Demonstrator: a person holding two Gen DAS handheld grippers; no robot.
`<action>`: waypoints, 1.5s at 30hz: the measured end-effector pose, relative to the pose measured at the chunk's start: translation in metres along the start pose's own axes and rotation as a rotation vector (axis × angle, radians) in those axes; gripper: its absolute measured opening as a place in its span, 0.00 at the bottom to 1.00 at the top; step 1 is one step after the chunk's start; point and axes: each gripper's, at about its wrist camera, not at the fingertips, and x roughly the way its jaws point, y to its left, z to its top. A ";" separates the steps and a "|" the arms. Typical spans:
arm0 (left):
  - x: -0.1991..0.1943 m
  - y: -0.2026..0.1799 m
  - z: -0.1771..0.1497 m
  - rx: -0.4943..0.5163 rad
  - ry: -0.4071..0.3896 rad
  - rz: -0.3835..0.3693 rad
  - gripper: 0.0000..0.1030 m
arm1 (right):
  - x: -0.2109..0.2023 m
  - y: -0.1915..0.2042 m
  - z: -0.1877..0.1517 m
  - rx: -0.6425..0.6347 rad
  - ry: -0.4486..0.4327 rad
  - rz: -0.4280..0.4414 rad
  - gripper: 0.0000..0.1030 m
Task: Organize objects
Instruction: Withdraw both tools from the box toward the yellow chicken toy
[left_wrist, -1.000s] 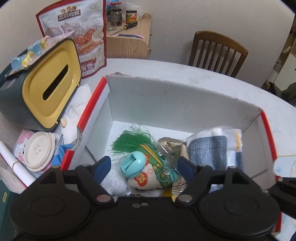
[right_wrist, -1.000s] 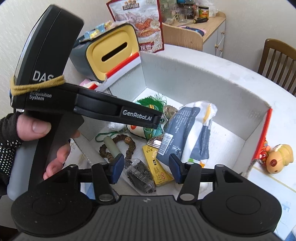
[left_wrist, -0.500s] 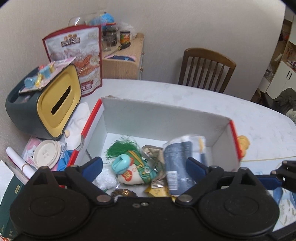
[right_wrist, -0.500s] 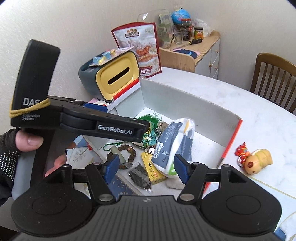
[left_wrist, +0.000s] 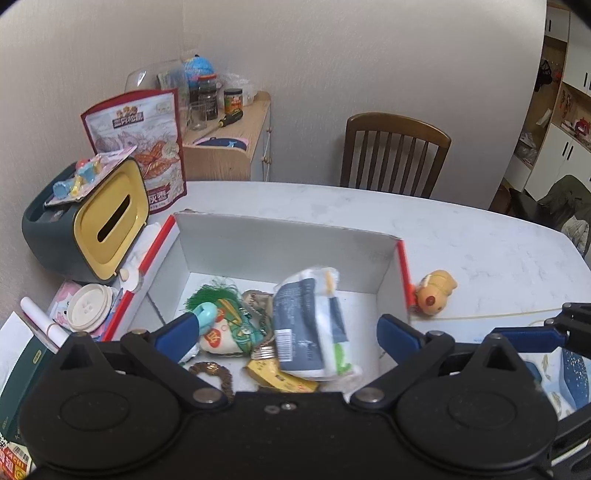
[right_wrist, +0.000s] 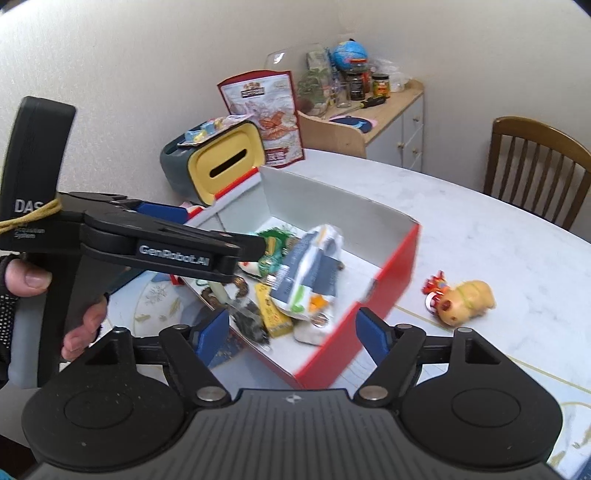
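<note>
Clearly lettered "GenRobot.AI" — left hand-held gripper (right_wrist: 255, 247) — empty, spread.

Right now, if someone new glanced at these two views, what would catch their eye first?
Probably the red-edged white box mid-table, cluttered with a blue-and-white pouch, a green tassel and small packets. Next, the yellow toy lying on the table just outside the box's right wall. Then the yellow-faced tissue box against the wall at left, with a snack bag standing behind it.
</note>
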 end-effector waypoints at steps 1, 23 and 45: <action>-0.002 -0.005 -0.001 0.002 -0.006 -0.002 0.99 | -0.003 -0.004 -0.002 0.003 -0.001 -0.004 0.73; 0.016 -0.121 -0.004 0.013 0.011 -0.087 0.99 | -0.035 -0.099 -0.052 -0.049 -0.036 -0.094 0.81; 0.077 -0.138 0.039 -0.103 0.088 -0.087 0.99 | 0.076 -0.168 -0.014 -0.070 0.010 -0.139 0.81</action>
